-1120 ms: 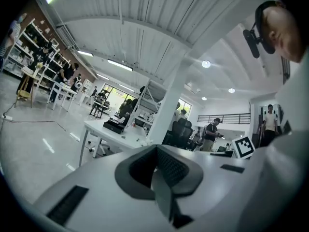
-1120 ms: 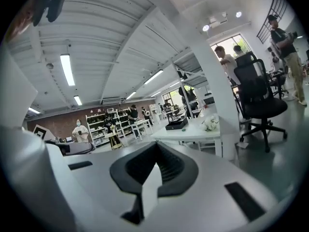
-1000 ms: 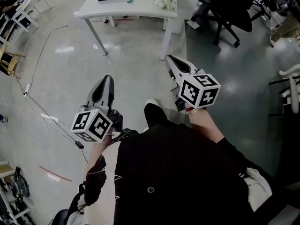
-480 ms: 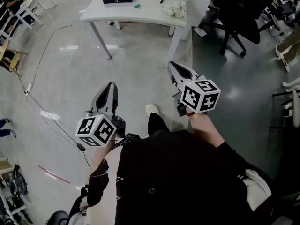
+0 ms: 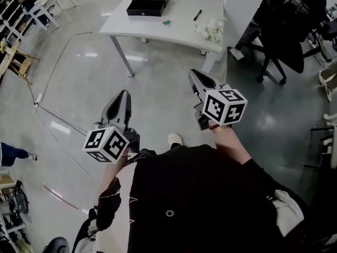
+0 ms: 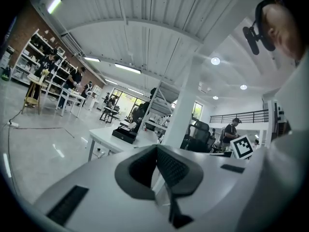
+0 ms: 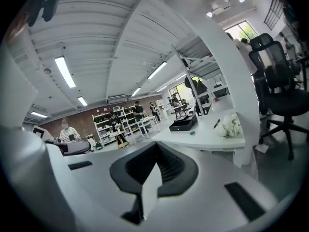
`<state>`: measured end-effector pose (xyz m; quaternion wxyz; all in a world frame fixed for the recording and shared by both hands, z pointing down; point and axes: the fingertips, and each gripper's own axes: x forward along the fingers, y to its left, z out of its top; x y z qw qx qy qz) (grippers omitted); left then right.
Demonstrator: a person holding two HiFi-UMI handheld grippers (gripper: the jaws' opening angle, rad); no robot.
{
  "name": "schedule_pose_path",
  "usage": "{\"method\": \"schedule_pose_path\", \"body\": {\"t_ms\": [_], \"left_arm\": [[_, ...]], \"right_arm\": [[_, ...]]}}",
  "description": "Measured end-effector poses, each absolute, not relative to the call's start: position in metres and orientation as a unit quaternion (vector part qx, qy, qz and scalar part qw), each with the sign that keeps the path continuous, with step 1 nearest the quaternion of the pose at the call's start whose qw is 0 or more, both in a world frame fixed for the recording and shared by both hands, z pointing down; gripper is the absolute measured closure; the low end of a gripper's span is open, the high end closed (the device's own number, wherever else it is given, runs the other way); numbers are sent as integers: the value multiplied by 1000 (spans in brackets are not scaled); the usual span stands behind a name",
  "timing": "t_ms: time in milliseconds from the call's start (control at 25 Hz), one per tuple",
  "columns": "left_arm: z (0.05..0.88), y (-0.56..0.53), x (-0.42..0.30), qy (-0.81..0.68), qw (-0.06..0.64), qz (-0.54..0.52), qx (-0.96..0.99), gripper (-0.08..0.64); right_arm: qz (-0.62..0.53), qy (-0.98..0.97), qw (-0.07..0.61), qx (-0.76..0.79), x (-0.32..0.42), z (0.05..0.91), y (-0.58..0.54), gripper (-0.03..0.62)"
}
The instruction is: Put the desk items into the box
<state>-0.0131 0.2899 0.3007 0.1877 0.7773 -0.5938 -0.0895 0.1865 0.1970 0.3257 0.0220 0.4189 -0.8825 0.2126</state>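
box (image 5: 148,4) near table (image 5: 174,35) edge, open floor (image 5: 158,88) ahead, left hand-held gripper (image 5: 122,94), right hand-held gripper (image 5: 192,74) (both closed)

The black box (image 5: 148,3) at the far end of the table (image 5: 158,36) is too small to show its contents, and something just beyond it is cut by the top edge. The small green item (image 5: 166,22), the thin dark item (image 5: 197,15) and the white clump (image 5: 211,30) are too small to name. The person's torso hides all but one pale shoe (image 5: 174,139). At the left edge a passer-by's leg (image 5: 13,153) is cut off. On the right, the black office chair (image 5: 287,30) runs out past the top edge.
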Motion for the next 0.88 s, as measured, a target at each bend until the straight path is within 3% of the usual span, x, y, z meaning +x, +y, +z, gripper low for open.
{"method": "schedule_pose_path", "body": {"t_ms": [880], "left_arm": [[283,135,-32,-626,148,-115,757,549]], "right_arm": [[188,-899,15,395,180,310,29,588]]}}
